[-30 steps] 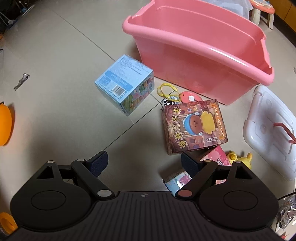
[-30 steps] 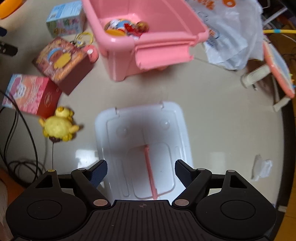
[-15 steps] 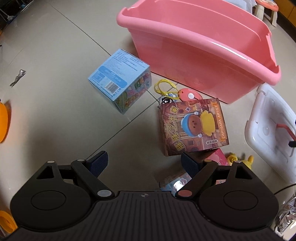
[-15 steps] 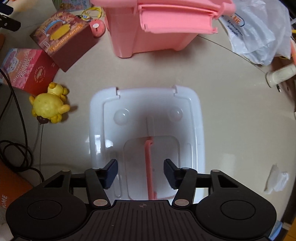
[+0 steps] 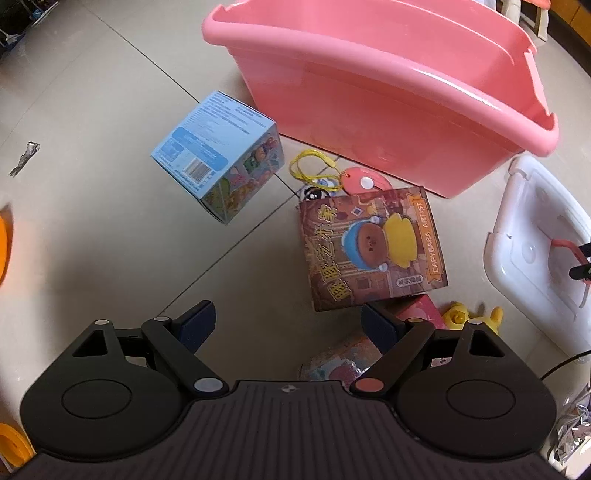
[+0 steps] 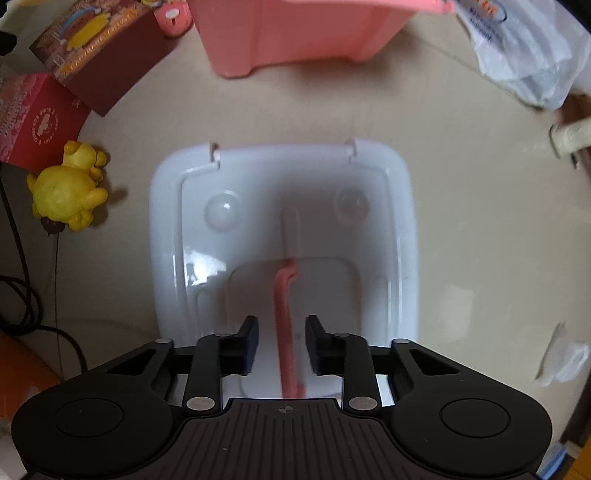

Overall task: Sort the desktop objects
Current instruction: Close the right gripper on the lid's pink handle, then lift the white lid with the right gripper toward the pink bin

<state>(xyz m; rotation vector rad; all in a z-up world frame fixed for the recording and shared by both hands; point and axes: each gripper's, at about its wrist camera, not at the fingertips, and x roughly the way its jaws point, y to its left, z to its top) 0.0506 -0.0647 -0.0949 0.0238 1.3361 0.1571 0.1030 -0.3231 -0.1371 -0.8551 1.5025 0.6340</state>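
The right hand-held gripper (image 6: 281,341) points down over a white lid (image 6: 399,221) that lies flat on the tiled floor (image 5: 92,229), and its jaws are closing with the lid's upright pink handle (image 6: 285,325) between them; a narrow gap shows on each side of the handle, so the pads are not yet pressing on it. To the left of the lid in this view sit a yellow plush toy (image 6: 68,192), a red box (image 6: 33,118) and a brown capybara box (image 6: 99,48), with the pink bin (image 6: 295,33) beyond the lid's far edge and a white plastic bag (image 6: 524,51) to the right. The left hand-held gripper (image 5: 286,323) hangs over the floor with its jaws spread wide and nothing between them. Ahead of it, a blue box (image 5: 218,155) stands tilted on the floor, well apart from the fingers, and the brown capybara box (image 5: 373,251) lies just beyond the right finger. Between those two boxes and the pink bin (image 5: 388,103) lie a yellow cord (image 5: 310,166) and a pink round tag (image 5: 364,181). The white lid (image 5: 532,251) shows at the right edge of this view.
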